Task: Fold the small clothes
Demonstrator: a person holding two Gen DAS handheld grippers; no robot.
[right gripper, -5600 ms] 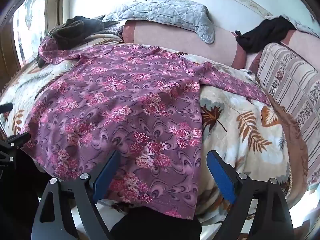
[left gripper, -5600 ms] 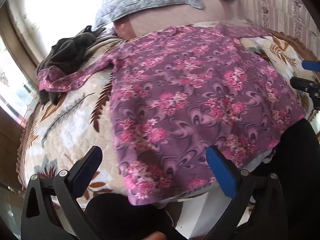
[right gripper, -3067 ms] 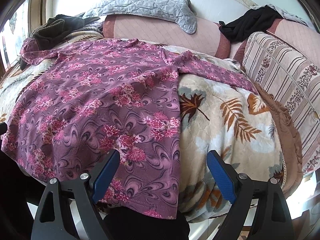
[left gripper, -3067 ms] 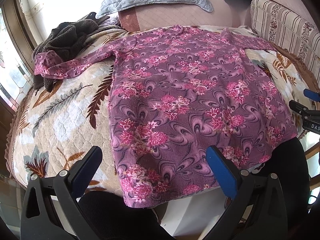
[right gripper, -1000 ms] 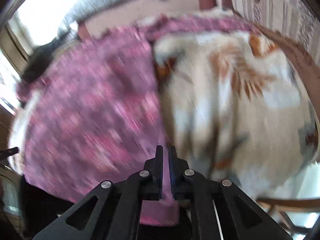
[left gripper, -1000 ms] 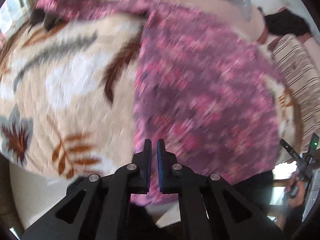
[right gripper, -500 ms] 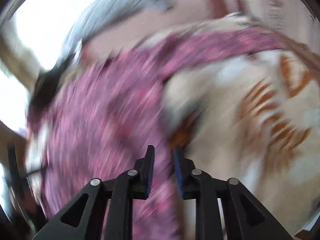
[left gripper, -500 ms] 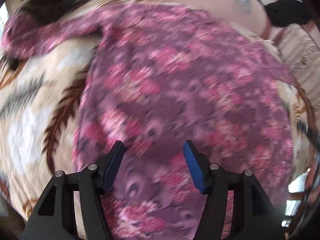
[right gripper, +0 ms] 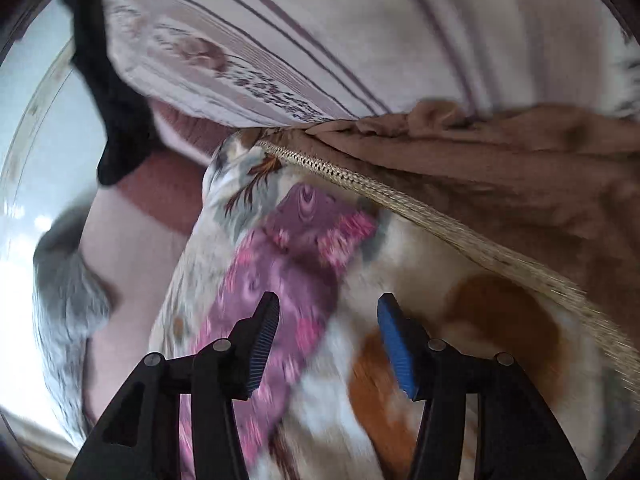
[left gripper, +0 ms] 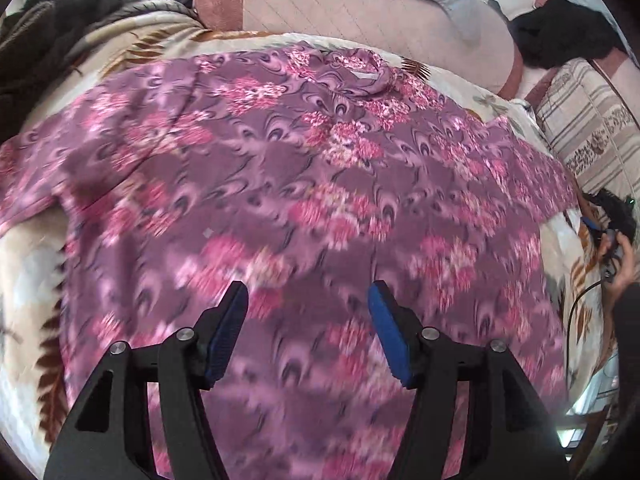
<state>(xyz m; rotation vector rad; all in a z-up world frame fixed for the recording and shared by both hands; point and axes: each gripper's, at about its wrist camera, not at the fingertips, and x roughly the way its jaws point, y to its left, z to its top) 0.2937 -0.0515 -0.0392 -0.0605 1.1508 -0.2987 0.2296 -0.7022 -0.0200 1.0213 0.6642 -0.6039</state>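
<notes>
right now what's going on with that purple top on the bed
A person is folding a purple floral top that lies spread on a leaf-print blanket. The left hand-held gripper hovers over the body of the top, jaws open, nothing between them. The right hand-held gripper is over the end of one sleeve near the blanket's braided edge; its jaws have just been opening and grip nothing. No fold shows yet.

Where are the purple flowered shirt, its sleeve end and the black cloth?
purple flowered shirt [left gripper: 304, 184]: left wrist view, middle of its body.
sleeve end [right gripper: 320, 224]: right wrist view, the cuff.
black cloth [left gripper: 568, 32]: left wrist view, its middle.
</notes>
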